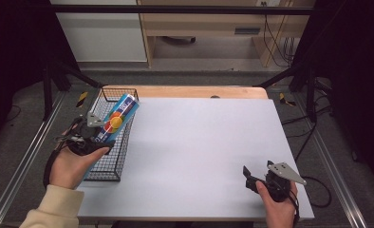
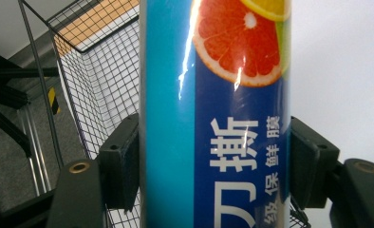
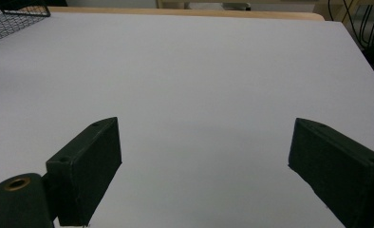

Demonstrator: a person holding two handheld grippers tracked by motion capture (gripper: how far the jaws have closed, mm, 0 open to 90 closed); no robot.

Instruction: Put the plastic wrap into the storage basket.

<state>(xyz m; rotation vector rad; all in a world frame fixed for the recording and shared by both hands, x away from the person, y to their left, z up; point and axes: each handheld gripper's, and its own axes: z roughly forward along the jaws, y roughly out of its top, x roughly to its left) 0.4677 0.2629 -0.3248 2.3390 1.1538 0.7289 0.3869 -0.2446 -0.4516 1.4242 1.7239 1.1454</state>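
A long blue box (image 1: 117, 118) printed with citrus slices and white lettering slants over the black wire basket (image 1: 107, 164) at the table's left edge. My left gripper (image 1: 96, 134) is shut on it. In the left gripper view both black pads press the sides of the box (image 2: 213, 114), with the basket (image 2: 95, 71) behind and below. My right gripper (image 1: 248, 178) rests near the front right of the white table top, held by a hand. In the right gripper view its jaws stand wide apart over bare white surface, and the gripper (image 3: 204, 161) is open with nothing between them.
The white table top (image 1: 199, 142) has a wooden strip along its far edge. A corner of the wire basket (image 3: 9, 19) lies at the far left in the right gripper view. Black frame posts and cables stand beyond the table on both sides.
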